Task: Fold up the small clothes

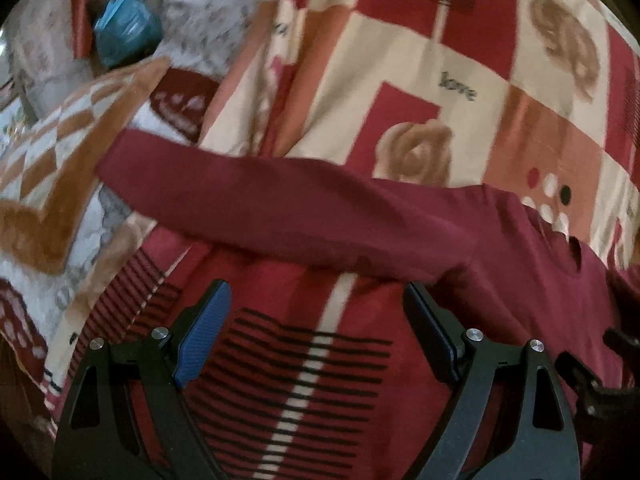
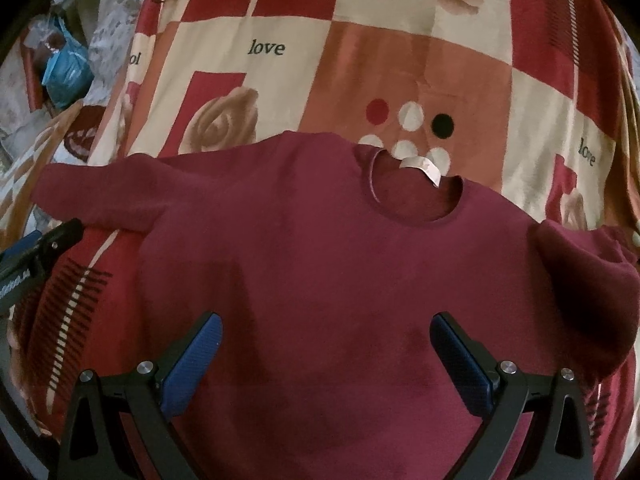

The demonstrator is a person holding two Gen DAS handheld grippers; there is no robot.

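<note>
A small maroon long-sleeved sweater [image 2: 320, 248] lies flat and face up on a patterned bedsheet [image 2: 420, 52], neckline [image 2: 416, 196] with a white label away from me. My right gripper [image 2: 326, 324] hovers open over the sweater's chest, nothing between its blue pads. Its right sleeve [image 2: 580, 288] is bunched and folded back. In the left wrist view the left sleeve [image 1: 280, 208] stretches straight out across the sheet. My left gripper [image 1: 318, 292] is open just below that sleeve, over bare sheet beside the armpit, holding nothing. The left gripper [image 2: 32, 256] also shows at the left edge of the right wrist view.
The bedsheet [image 1: 460, 60] is red, cream and orange with roses and the word "love". A second orange-and-white blanket [image 1: 52, 168] lies at the left. A blue plastic bag [image 1: 124, 28] and floral pillows [image 1: 208, 12] sit at the far left.
</note>
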